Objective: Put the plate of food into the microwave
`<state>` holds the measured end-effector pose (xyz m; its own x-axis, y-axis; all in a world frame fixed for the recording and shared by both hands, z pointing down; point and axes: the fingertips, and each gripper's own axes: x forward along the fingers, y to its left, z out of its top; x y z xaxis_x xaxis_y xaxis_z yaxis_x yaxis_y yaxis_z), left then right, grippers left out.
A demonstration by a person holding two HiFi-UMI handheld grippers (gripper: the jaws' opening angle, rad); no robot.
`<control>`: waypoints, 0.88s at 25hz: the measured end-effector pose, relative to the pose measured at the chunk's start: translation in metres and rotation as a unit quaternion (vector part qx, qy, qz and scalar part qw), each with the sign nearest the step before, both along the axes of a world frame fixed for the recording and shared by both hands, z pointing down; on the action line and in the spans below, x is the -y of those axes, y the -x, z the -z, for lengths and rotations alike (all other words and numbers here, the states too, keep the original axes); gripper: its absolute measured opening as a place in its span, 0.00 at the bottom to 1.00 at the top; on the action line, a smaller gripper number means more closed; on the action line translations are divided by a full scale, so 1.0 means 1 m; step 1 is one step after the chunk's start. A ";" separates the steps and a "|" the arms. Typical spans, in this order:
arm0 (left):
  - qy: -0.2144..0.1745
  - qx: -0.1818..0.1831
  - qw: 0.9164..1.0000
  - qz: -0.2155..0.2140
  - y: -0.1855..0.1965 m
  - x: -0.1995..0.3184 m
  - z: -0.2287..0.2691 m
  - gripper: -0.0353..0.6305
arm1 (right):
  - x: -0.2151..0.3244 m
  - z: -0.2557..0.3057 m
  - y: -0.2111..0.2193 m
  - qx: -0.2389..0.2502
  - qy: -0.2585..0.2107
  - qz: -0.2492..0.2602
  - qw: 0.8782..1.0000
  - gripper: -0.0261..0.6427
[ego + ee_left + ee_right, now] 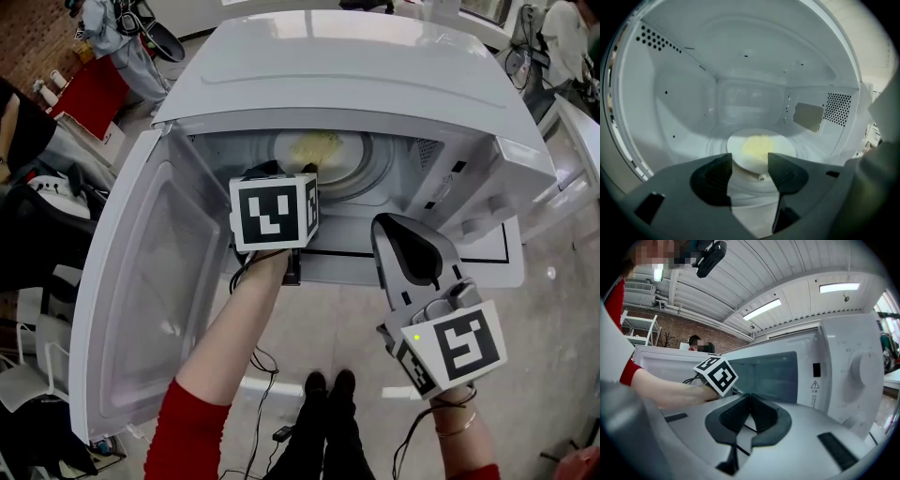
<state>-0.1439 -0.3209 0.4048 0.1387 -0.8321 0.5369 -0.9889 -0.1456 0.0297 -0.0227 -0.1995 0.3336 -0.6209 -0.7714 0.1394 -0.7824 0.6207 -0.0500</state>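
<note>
**Item — plate of food (761,151).** White, round, with a pale yellow heap of food (757,146) at its middle. It lies flat on the glass turntable (373,171) on the floor of the cavity, about central and upright, with nothing spilled that can be seen.

**Left gripper (749,163).** Reached in through the opening and pointed at the plate. The jaws stand wide apart. The plate's near rim shows in the gap just beyond the tips, and neither pad presses on it, so the plate rests on its own.

**Microwave (375,66).** White body. The cavity is bare apart from the plate and turntable. The door (131,309) is swung fully open to the left.

**Right gripper (750,401).** Held outside, in front of the control panel and well apart from the plate. The jaws are together with nothing between them.

**Status (judged).**
- **Done:** the placing itself looks complete — the plate is inside and seated, free of any grip.
- **Left:** the left gripper must come back out of the cavity without catching the plate's rim. The door is not yet closed, and closing it would finish things off, though the task sentence does not ask for it.
</note>
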 end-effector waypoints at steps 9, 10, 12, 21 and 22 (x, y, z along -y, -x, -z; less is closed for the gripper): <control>-0.118 -0.079 0.990 -0.016 -0.001 -0.017 0.044 0.30 | 0.002 0.018 0.003 0.032 -0.049 0.008 0.998 0.06; -0.141 -0.092 0.985 -0.028 -0.005 -0.027 0.052 0.24 | 0.001 0.017 0.002 0.034 -0.046 0.008 0.998 0.06; -0.175 -0.106 0.978 -0.047 -0.012 -0.046 0.061 0.14 | -0.002 0.013 0.001 0.029 -0.034 0.011 0.999 0.06; -0.181 -0.251 0.947 -0.087 -0.026 -0.105 0.059 0.06 | -0.005 0.011 0.002 0.030 -0.026 0.019 0.999 0.06; -0.179 -0.254 0.946 -0.088 -0.026 -0.107 0.057 0.06 | -0.005 0.009 0.001 0.031 -0.025 0.017 0.999 0.06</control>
